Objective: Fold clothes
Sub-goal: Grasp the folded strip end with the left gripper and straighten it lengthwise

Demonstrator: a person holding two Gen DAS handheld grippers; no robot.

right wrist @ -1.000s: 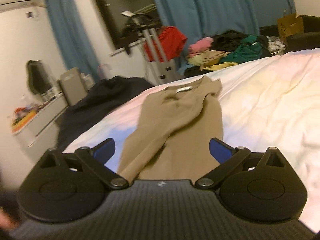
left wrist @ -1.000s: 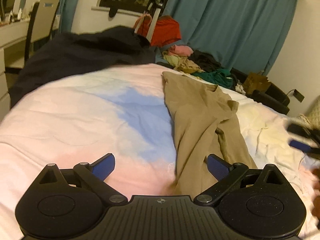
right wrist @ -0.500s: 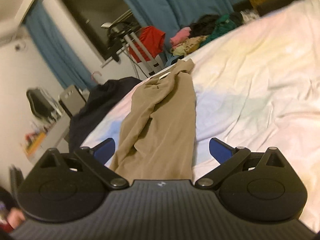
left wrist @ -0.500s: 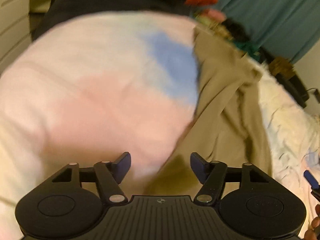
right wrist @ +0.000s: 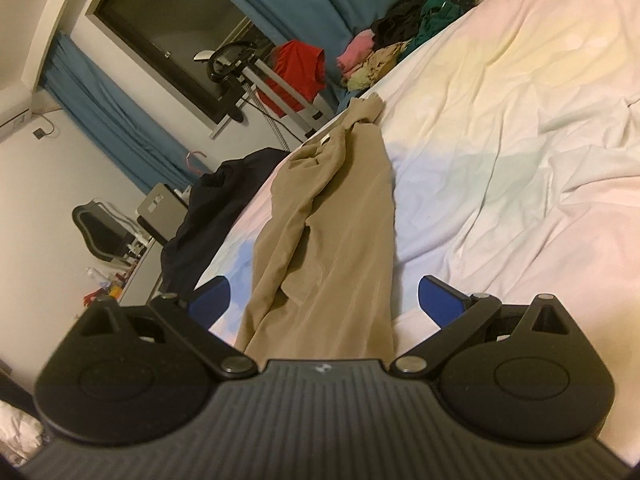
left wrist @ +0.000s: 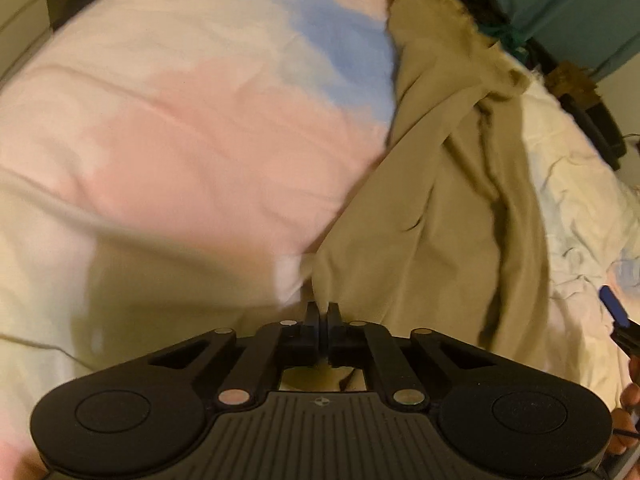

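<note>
Your left claw (left wrist: 321,312) is matte black plastic: a ribbed centre plate with a small round emblem, a round disc housing on each side, and linkage bars pinned with silver screws. Your right claw (right wrist: 324,304) has the same black body, ribbed plate and silver pivots, but its fingers (right wrist: 438,304) show blue pads on their inner faces
</note>
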